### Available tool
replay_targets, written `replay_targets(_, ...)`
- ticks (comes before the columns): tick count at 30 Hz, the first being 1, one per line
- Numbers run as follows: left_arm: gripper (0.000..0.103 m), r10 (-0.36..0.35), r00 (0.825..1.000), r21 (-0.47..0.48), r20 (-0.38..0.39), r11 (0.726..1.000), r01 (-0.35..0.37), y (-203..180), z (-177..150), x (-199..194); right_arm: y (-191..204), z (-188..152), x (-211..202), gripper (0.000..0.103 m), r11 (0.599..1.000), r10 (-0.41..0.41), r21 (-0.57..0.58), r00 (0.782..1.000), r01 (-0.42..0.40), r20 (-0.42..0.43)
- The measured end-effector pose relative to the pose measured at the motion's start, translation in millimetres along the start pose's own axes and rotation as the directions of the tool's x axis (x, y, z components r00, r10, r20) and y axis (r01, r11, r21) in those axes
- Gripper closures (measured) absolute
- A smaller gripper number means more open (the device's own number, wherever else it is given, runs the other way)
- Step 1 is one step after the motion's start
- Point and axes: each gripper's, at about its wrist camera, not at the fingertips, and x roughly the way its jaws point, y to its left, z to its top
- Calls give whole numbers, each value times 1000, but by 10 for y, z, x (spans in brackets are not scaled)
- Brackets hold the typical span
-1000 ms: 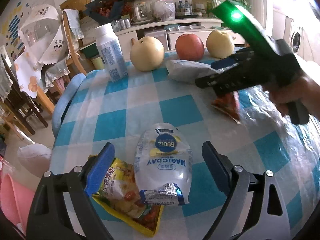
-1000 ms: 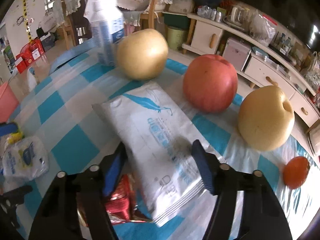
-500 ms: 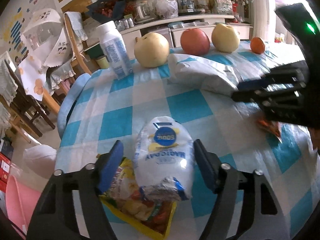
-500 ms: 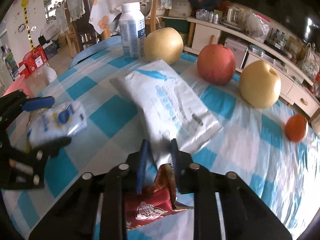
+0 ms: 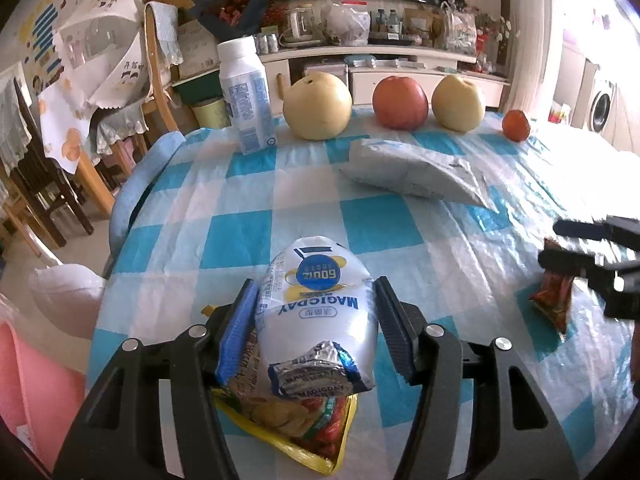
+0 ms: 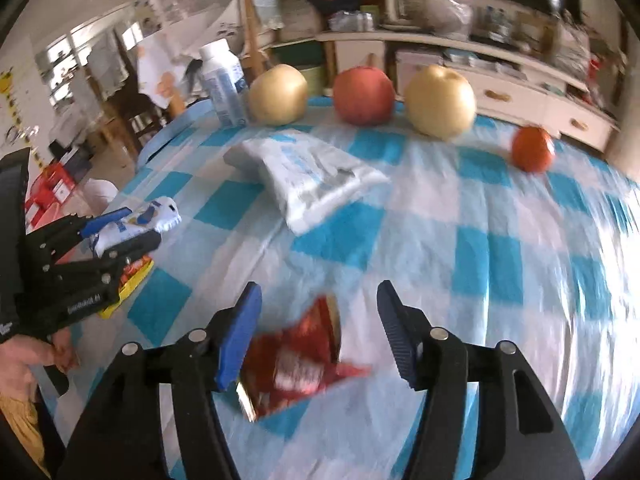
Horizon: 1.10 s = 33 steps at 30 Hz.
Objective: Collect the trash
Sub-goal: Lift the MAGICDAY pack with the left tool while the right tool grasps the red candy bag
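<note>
While the left gripper [image 5: 316,322] clamps the soft, crinkly white MAGICDAY wrapper [image 5: 316,316] mid-body, the right gripper [image 6: 318,334] gapes around 1 light red wrapper [image 6: 304,360], best pinched centrally.

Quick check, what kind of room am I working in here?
Most likely a home living or dining room: a table under a checked cloth with fruit, wooden chairs beside it, and a low TV cabinet cluttered with household items.
</note>
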Motion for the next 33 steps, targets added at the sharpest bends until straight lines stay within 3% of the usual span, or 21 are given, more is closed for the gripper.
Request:
replay_targets(5, 43, -22, 999, -35, 36, 999, 23, 80, 2, -154, 109, -165, -77, 41, 998, -19, 60, 1000, 18, 8)
replay_targets(7, 43, -27, 998, -45, 58, 999, 30, 122, 8, -242, 136, -210, -47, 34, 996, -23, 91, 1000, 23, -2)
replay_targets(11, 43, -34, 995, -55, 90, 998, 40, 192, 13, -387, 275, -311, -24, 29, 994, -81, 71, 997, 80, 6)
replay_targets(14, 43, -41, 993, -63, 108, 997, 48, 239, 13, -470, 352, -341, -17, 29, 995, -80, 68, 997, 78, 24)
replay_targets(15, 43, -46, 993, -64, 112, 997, 53, 255, 13, -499, 371, -335, -13, 31, 995, -79, 66, 997, 78, 26)
replay_targets(17, 43, -50, 992, -67, 119, 996, 58, 283, 9, -543, 376, -325, -9, 45, 995, -75, 69, 997, 73, 29)
replay_targets(24, 43, -59, 989, -65, 135, 996, 69, 374, -24, -688, 438, -250, 24, 55, 996, -66, 58, 997, 64, 46)
replay_targets(26, 43, -60, 988, -61, 139, 996, 69, 400, -34, -726, 505, -236, 18, 67, 997, -75, 28, 996, 74, 51)
replay_targets(33, 43, -53, 986, -63, 156, 996, 63, 544, -72, -870, 662, -244, -11, 71, 996, -82, -28, 994, 84, 71)
